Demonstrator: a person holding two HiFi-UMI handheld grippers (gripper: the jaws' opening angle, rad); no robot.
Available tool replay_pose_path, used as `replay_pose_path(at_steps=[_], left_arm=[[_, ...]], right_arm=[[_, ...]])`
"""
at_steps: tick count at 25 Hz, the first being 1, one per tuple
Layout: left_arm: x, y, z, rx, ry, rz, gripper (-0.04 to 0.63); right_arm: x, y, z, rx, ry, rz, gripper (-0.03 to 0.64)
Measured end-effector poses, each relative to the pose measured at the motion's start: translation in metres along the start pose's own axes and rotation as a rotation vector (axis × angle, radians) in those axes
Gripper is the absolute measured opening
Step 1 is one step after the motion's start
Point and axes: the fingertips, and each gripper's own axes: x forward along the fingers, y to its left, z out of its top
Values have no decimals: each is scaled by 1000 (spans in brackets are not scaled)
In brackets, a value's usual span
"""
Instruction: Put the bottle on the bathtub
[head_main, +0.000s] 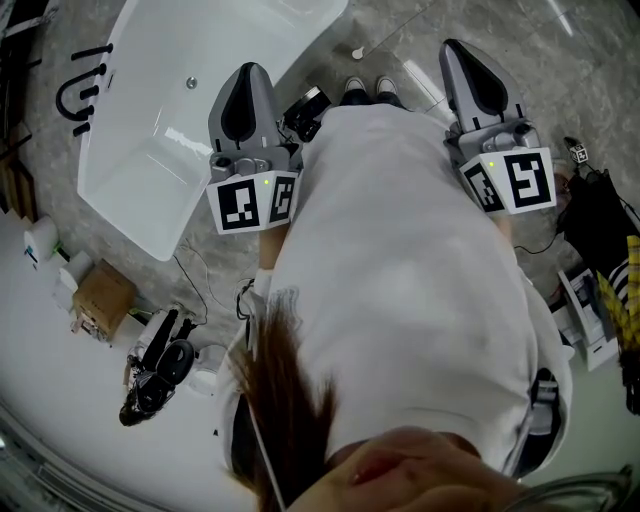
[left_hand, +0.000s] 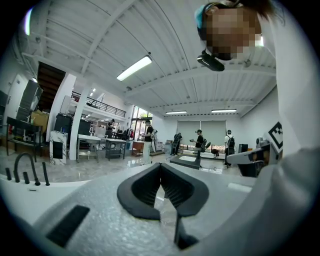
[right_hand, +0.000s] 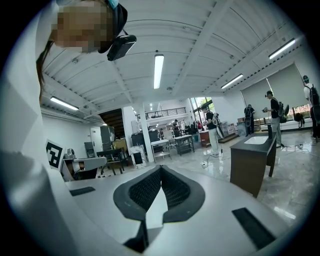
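Note:
The white bathtub (head_main: 190, 110) lies on the floor at the upper left of the head view, with a black faucet (head_main: 82, 88) at its left end. My left gripper (head_main: 245, 72) hangs over the tub's near rim, jaws shut and holding nothing. In the left gripper view its tips (left_hand: 160, 166) meet, and the faucet (left_hand: 24, 169) rises at the lower left. My right gripper (head_main: 456, 48) is at the upper right over the floor, also shut and empty; its tips (right_hand: 160, 169) touch. Neither gripper holds a bottle. Small white containers (head_main: 42, 243) stand at the left edge.
The person's white shirt (head_main: 400, 280) fills the middle of the head view, with shoes (head_main: 366, 90) on the marble floor. A cardboard box (head_main: 102, 297) and black gear (head_main: 160, 362) sit lower left. A dark vanity with a basin (right_hand: 254, 162) stands ahead on the right. People stand far off.

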Motion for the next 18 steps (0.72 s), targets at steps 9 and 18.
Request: replay_pose_path(at_steps=[9, 18], left_arm=[[0, -2, -3, -4, 12, -10, 15], [0, -1, -5, -10, 17, -7, 15]], right_arm=[[-1, 1, -2, 4, 5, -4, 12], [0, 0, -2, 4, 4, -6, 12]])
